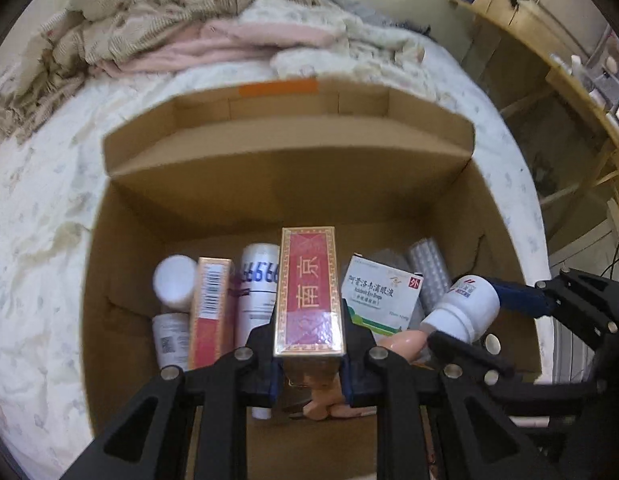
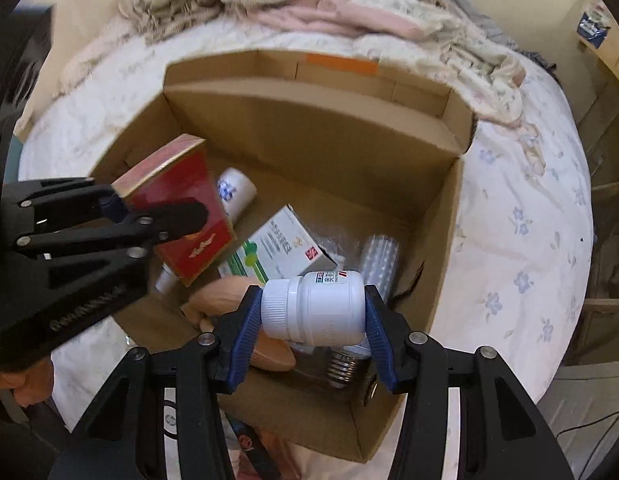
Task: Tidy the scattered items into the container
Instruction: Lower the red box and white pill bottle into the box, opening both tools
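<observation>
While several packets already lie in the open brown cardboard box (image 2: 437, 216), a red-and-gold rectangular carton (image 1: 309, 292) is clamped by the left gripper (image 1: 309, 364) and a white plastic bottle (image 2: 317, 308) by the right gripper (image 2: 313, 320), both unreleased above it.

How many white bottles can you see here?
4: one bottle in the right claw, three in the box: capped one, labelled one, tall one. Others may be hidden.

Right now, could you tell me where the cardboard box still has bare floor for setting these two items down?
Bare floor lies along the brown cardboard box's far wall, beyond the white-and-green carton and white cylindrical tube. The near half is crowded: cartons, bottles, a clear plastic bulb. Left fingers hold the red-and-gold box; right ones the white bottle.
</observation>
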The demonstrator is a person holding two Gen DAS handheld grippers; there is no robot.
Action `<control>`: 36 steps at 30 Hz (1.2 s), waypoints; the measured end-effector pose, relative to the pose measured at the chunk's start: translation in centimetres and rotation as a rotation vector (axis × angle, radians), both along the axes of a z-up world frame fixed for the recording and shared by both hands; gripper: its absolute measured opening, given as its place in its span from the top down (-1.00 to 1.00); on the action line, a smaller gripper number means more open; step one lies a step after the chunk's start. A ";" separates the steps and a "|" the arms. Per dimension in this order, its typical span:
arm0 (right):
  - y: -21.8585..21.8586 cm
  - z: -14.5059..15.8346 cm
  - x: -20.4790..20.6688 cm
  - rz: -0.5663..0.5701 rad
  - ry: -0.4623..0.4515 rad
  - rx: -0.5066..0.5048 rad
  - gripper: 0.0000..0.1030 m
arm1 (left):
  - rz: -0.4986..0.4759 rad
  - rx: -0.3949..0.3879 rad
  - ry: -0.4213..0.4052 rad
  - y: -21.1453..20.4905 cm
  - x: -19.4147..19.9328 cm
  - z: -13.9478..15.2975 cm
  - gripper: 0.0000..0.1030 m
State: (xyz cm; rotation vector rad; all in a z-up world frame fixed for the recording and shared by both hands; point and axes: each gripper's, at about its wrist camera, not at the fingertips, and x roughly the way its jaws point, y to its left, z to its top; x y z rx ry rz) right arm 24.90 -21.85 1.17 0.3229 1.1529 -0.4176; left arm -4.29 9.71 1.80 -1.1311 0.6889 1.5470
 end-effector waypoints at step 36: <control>3.8 5.8 -6.7 -0.030 -0.107 -0.047 -0.36 | 0.048 0.083 -0.103 -10.9 -1.9 5.4 -0.28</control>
